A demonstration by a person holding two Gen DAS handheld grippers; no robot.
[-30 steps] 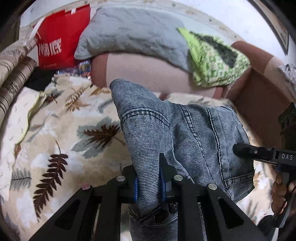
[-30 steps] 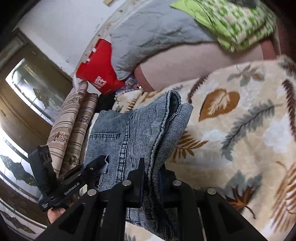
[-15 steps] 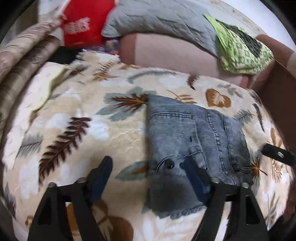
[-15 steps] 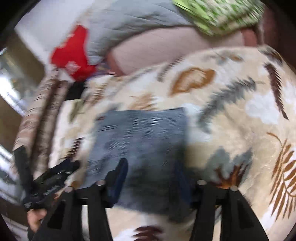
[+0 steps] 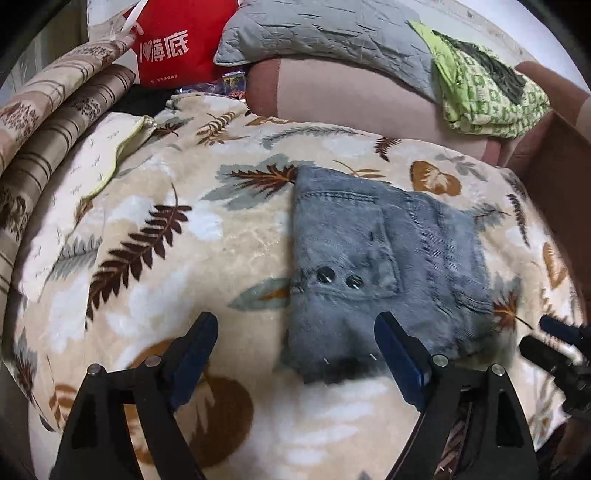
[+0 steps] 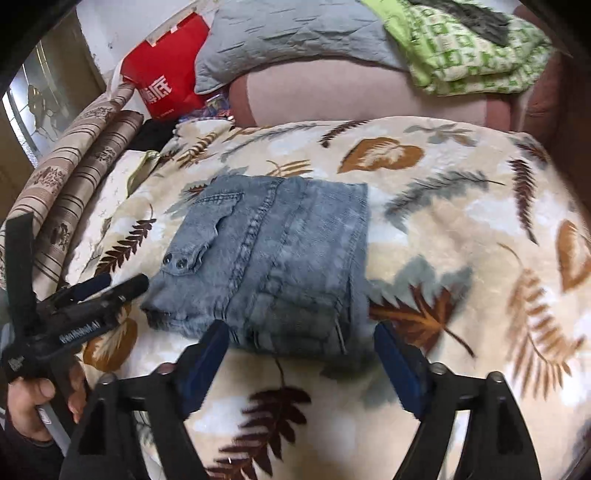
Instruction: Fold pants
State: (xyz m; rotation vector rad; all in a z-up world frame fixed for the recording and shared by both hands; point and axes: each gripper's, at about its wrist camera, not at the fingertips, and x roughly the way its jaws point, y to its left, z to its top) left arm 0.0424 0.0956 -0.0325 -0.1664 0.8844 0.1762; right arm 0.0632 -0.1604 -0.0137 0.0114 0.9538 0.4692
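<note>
The grey-blue denim pants (image 5: 388,266) lie folded in a flat rectangle on the leaf-print blanket (image 5: 147,221), pocket flap with two snaps on top. My left gripper (image 5: 295,332) stands open at the pants' near left corner, its pads clear of the cloth. In the right wrist view the pants (image 6: 277,258) lie just ahead of my right gripper (image 6: 301,343); its jaws are opening, and the near folded edge sits in the gap without touching the pads. Each gripper shows in the other's view: the right gripper (image 5: 537,332), and the left gripper (image 6: 123,282) held by a hand (image 6: 33,402).
At the back stand a red bag (image 5: 166,48), a grey quilted pillow (image 5: 325,33), a green patterned cloth (image 5: 487,92) and a pink bolster (image 5: 351,99). Striped brown cushions (image 5: 48,122) line the left side. A brown box wall (image 5: 554,177) rises at the right.
A second ago both grippers were shut on the lifted pants. They have let go and opened wide, and the pants now lie flat and folded on the blanket. Both grippers have drawn back.
</note>
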